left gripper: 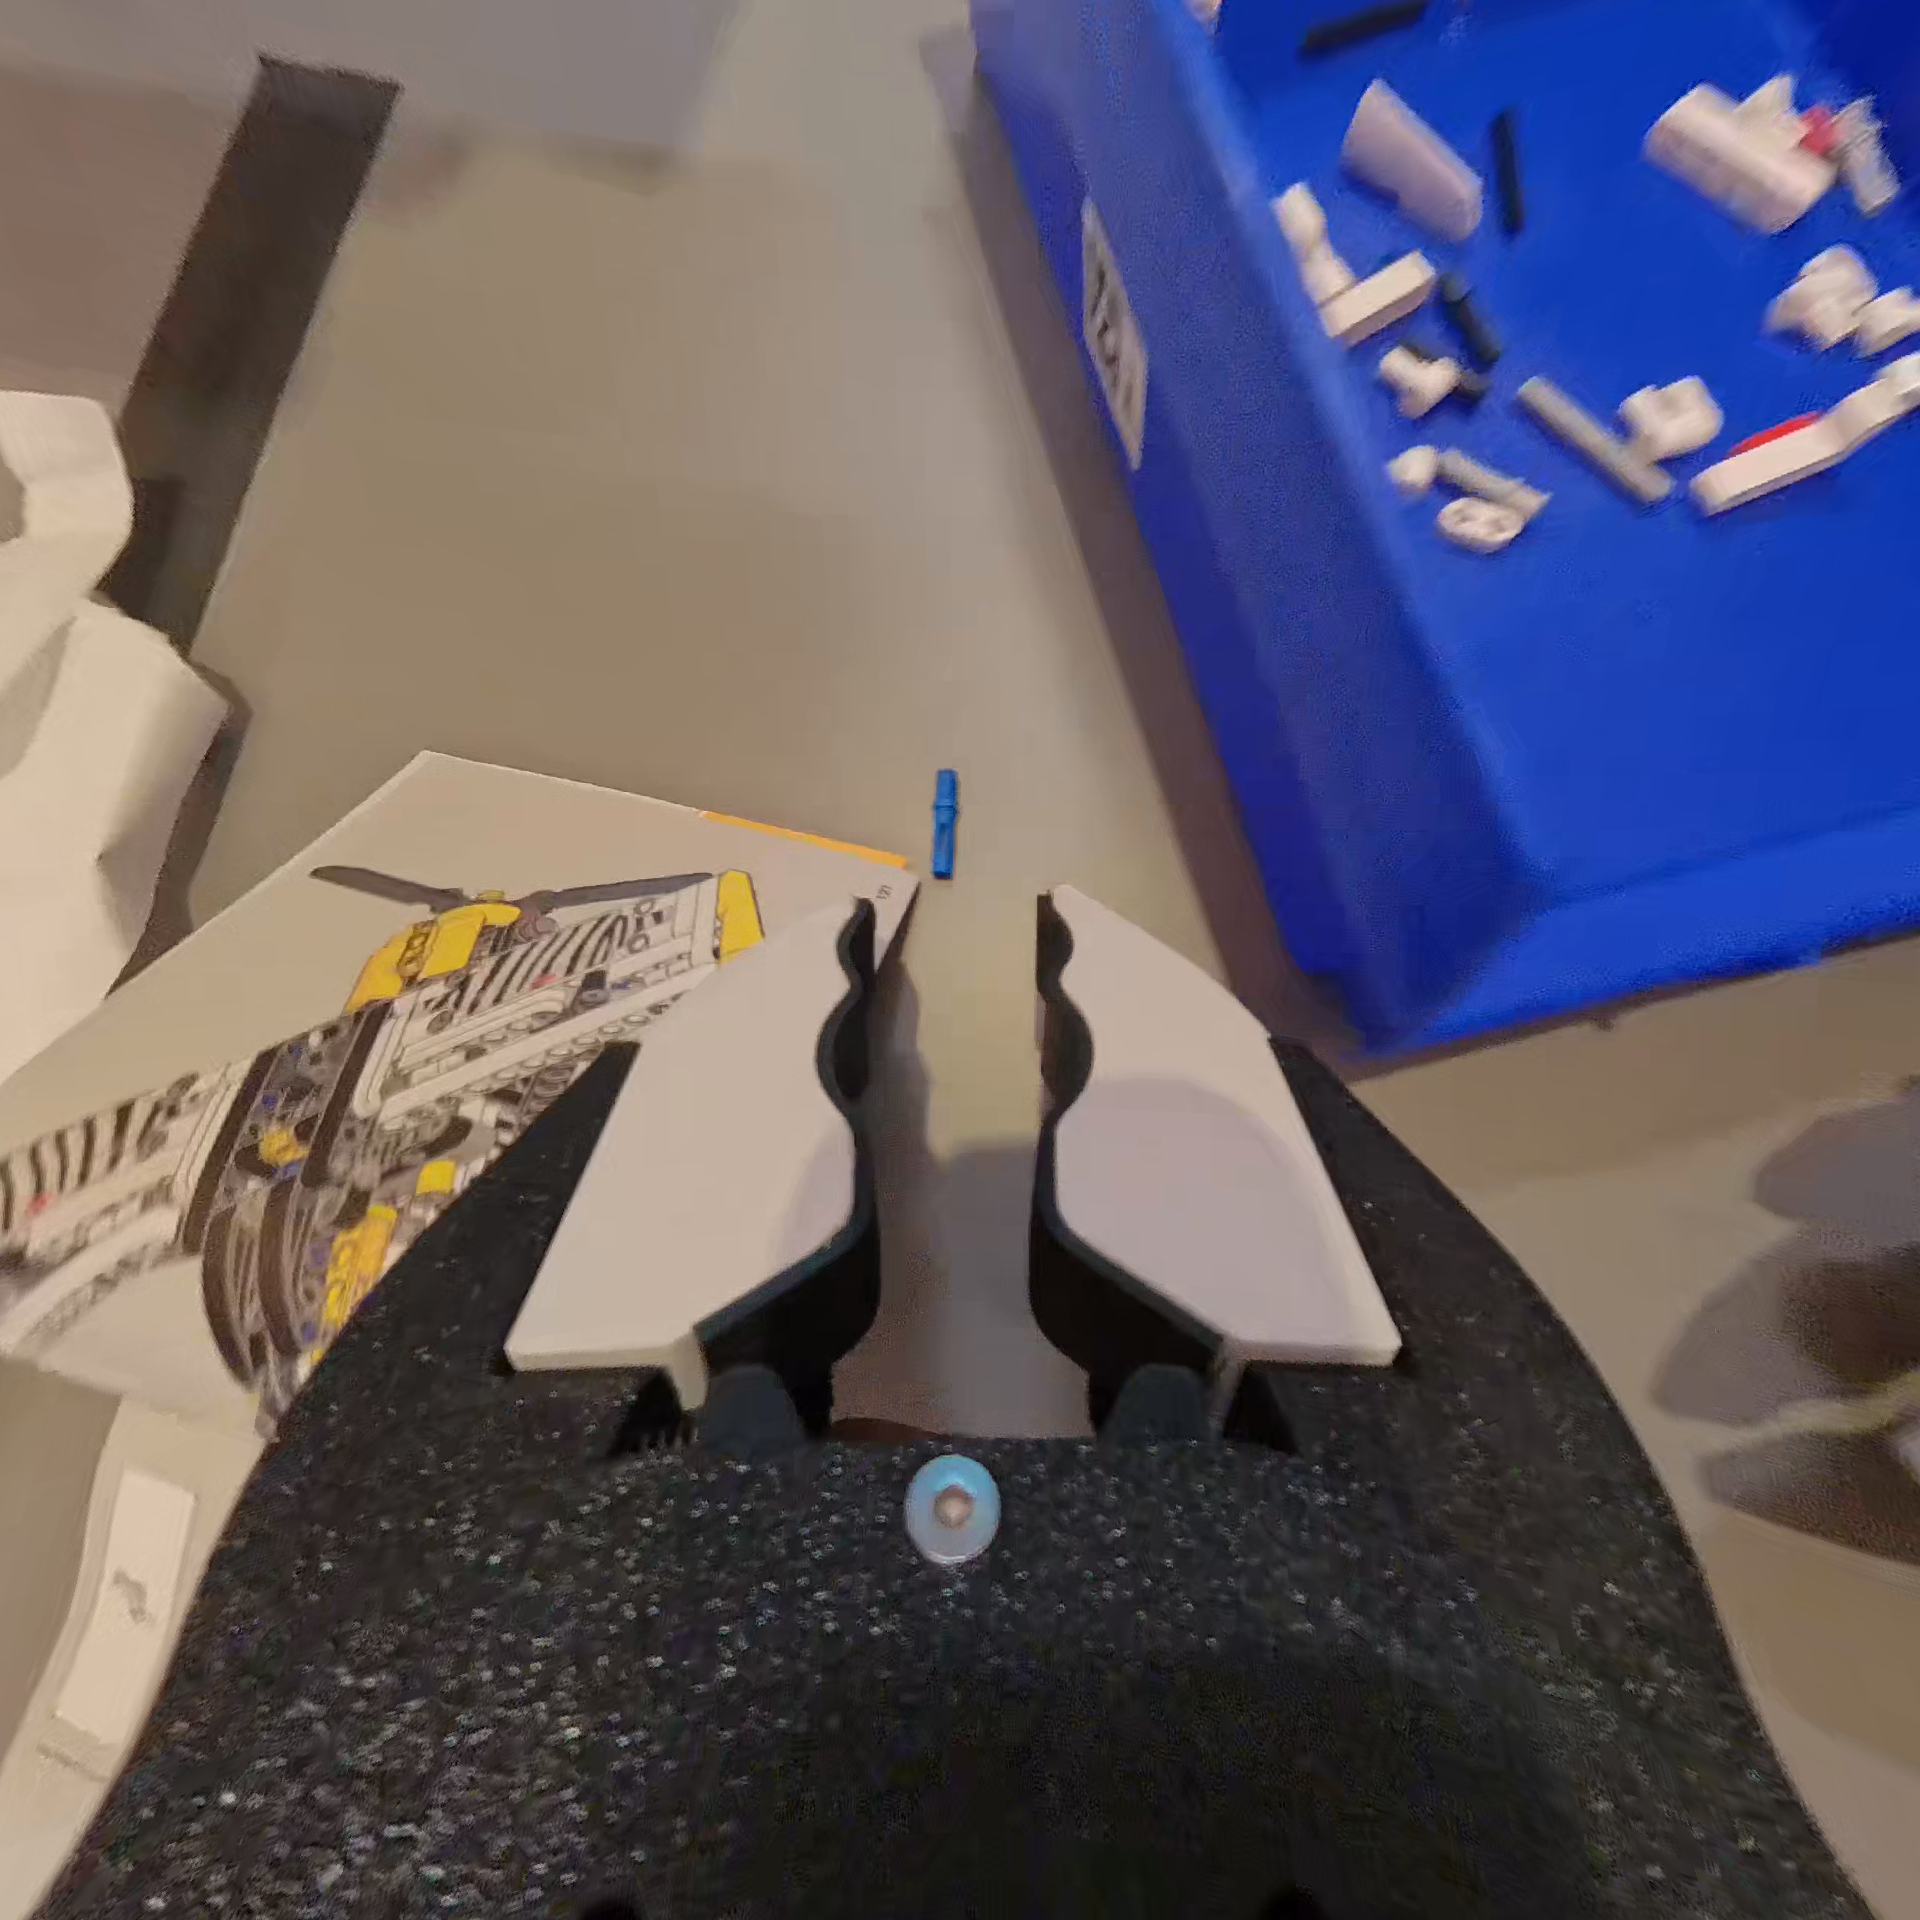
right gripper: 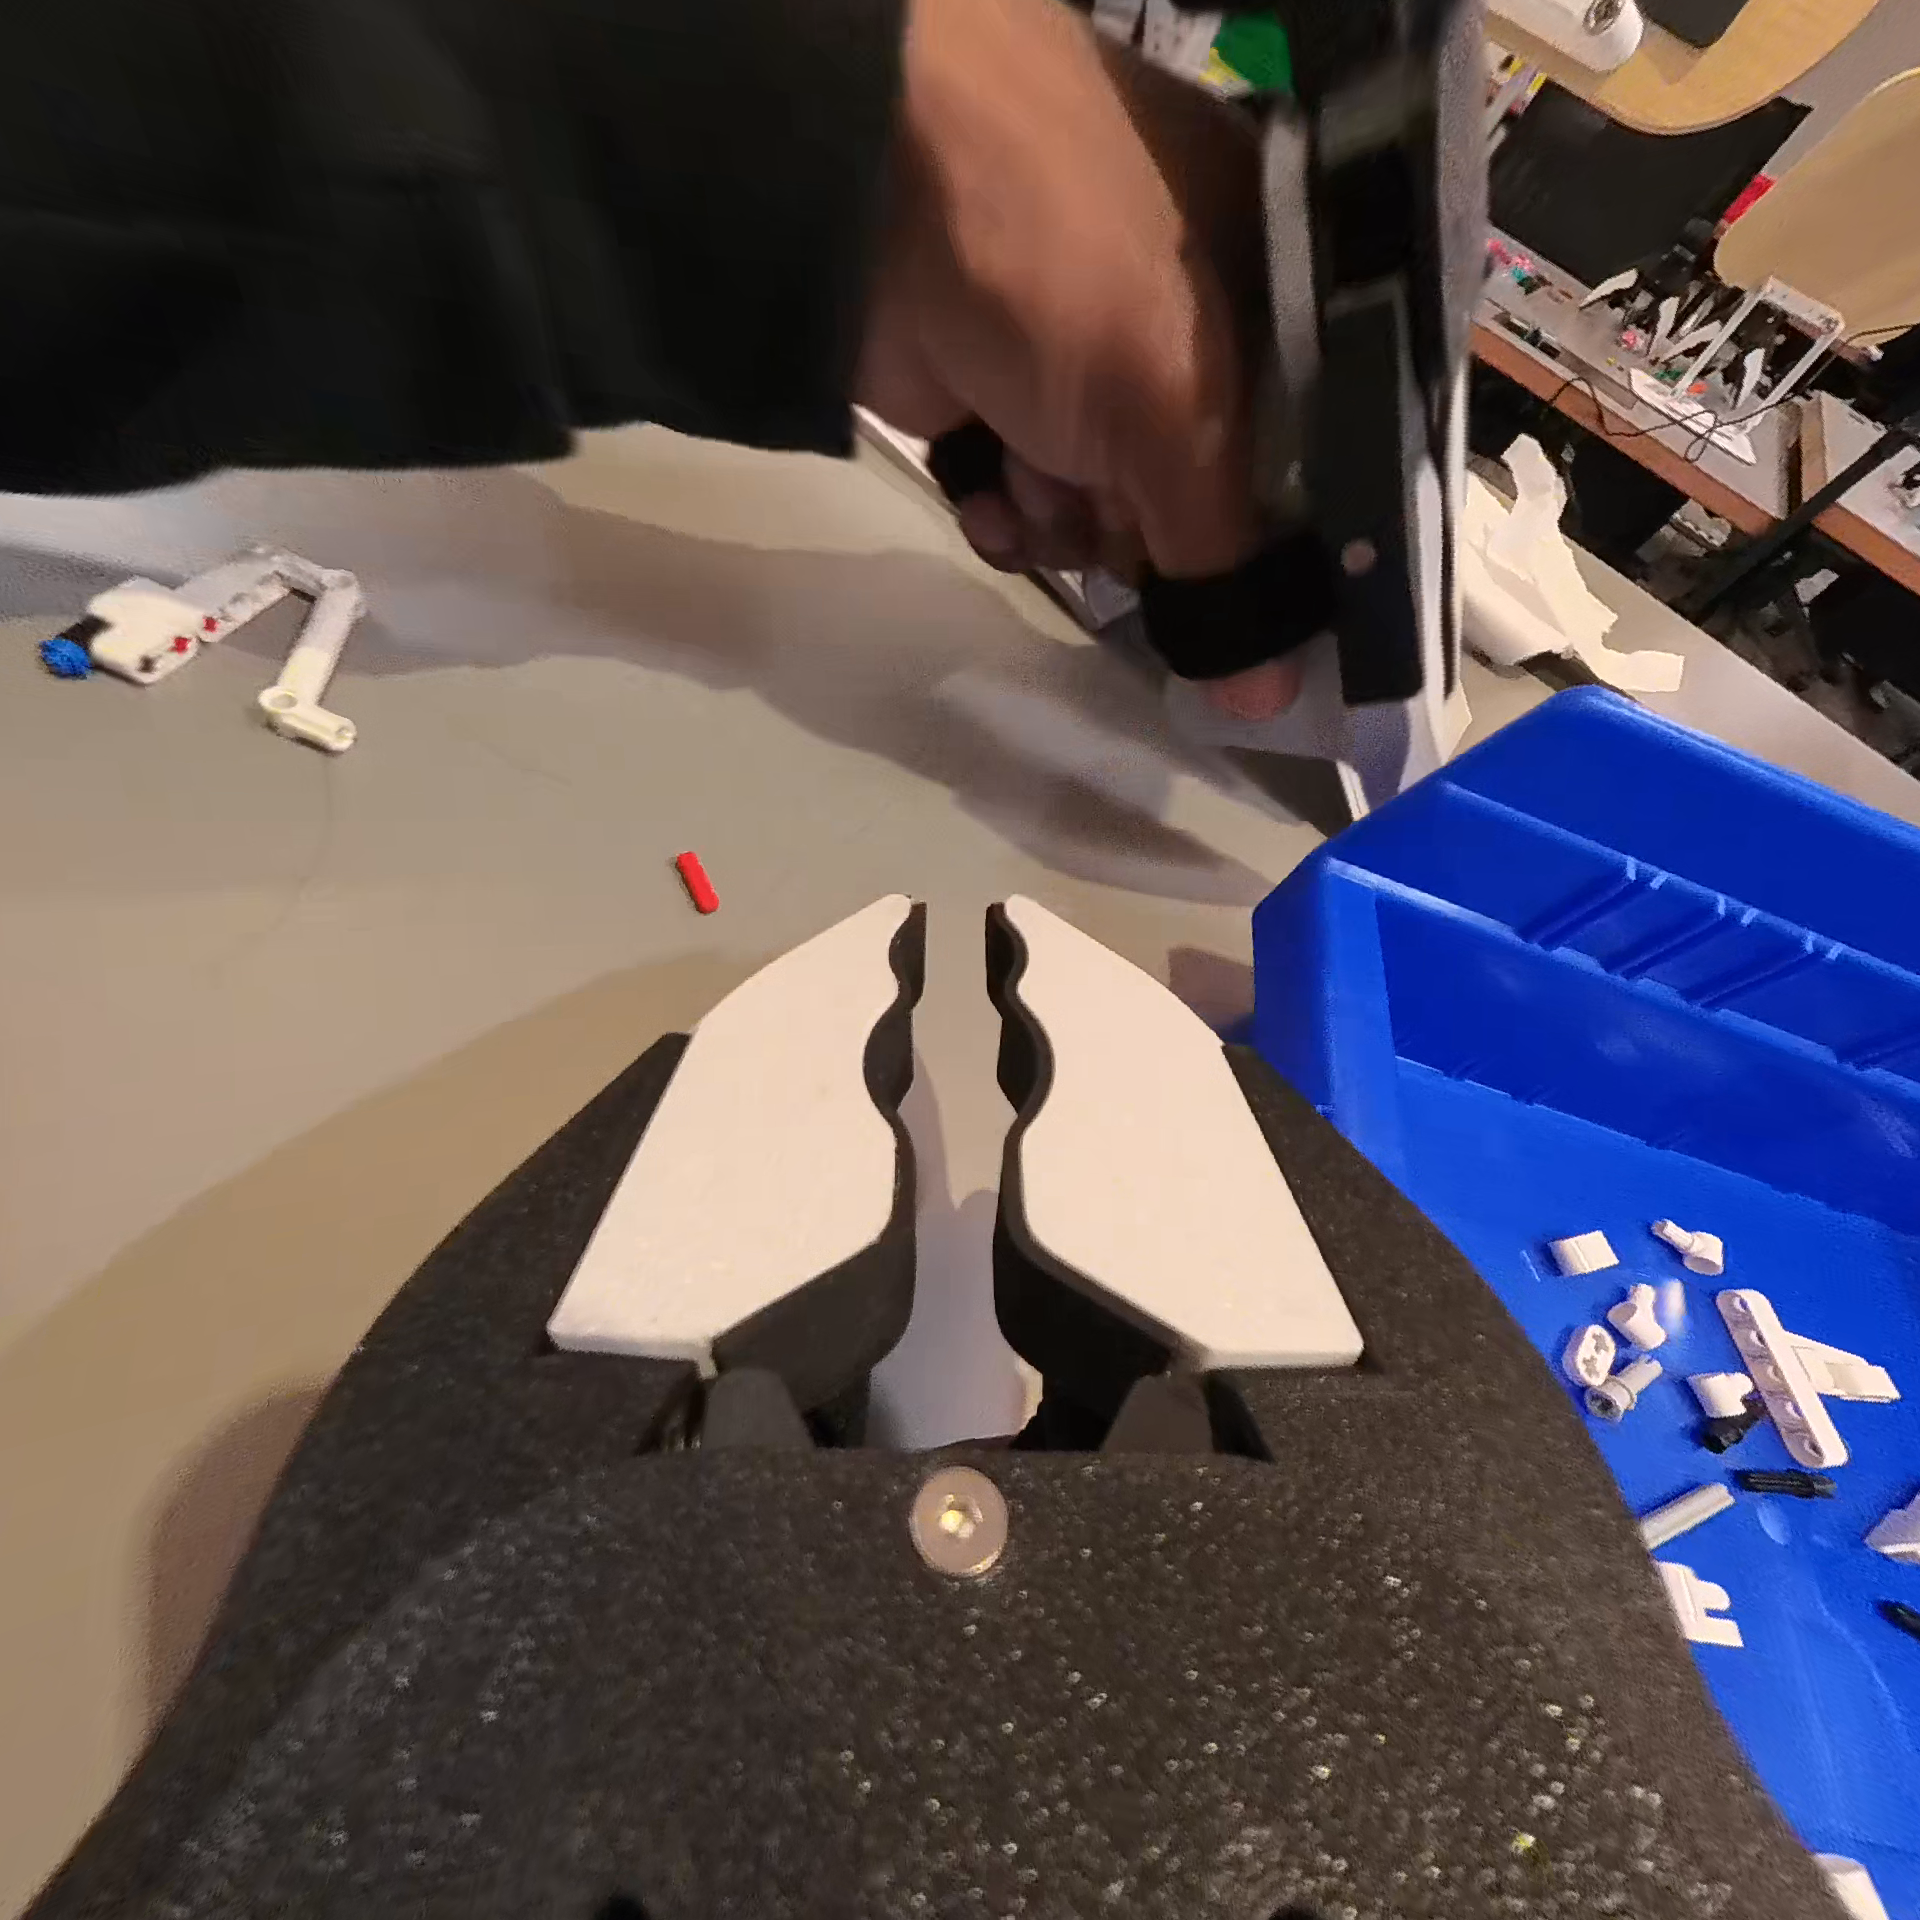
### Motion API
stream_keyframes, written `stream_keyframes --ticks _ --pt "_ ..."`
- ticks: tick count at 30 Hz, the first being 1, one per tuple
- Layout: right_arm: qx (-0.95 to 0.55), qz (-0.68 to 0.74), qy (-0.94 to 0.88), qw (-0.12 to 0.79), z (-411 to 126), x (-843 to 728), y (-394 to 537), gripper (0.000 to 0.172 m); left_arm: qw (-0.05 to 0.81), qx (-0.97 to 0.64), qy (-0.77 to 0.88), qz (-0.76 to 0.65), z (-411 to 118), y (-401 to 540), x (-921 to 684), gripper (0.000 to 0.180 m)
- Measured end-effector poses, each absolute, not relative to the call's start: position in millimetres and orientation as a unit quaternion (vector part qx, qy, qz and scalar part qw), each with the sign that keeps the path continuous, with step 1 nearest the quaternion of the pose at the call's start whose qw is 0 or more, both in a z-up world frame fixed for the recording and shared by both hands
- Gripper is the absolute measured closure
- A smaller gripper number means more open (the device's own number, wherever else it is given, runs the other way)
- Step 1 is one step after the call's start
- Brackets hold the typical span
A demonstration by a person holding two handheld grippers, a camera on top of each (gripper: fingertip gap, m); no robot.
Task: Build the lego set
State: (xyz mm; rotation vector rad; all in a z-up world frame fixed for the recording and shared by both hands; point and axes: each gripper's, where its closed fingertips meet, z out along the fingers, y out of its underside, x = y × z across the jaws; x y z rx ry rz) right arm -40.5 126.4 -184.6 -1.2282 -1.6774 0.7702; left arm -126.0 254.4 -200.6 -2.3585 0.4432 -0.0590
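My left gripper is open and holds nothing. It hovers over the grey table, with a small blue pin lying just beyond its fingertips. An open instruction booklet lies under its left finger. My right gripper is open by a narrow gap and holds nothing. A small red pin lies on the table just left of and beyond its tips. The other gripper, held in a person's hand, shows blurred at the top of the right wrist view.
A blue bin with several white and black building parts stands to the right; it also shows in the right wrist view. A partly built white assembly lies at the far left. White paper lies at the left edge. My hands' fingertips stand some 15 cm from each other.
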Motion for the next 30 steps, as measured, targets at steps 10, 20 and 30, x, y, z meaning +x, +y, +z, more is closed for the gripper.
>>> stream_keyframes --ticks 10,20,30 --pt "-0.488 0.323 -0.682 0.438 -184.0 -39.0 122.1 0.161 0.308 -0.923 0.231 -0.018 -230.6 278.9 -120.4 0.162" --pt "-0.491 0.317 -0.683 0.438 -185.6 -39.6 122.8 0.161 0.328 -0.931 0.141 -0.07 -233.2 284.8 -122.4 0.175" --pt "-0.494 0.316 -0.678 0.443 -184.6 -39.5 124.3 0.161 0.38 -0.91 0.137 -0.09 -217.9 246.2 -102.6 0.176"
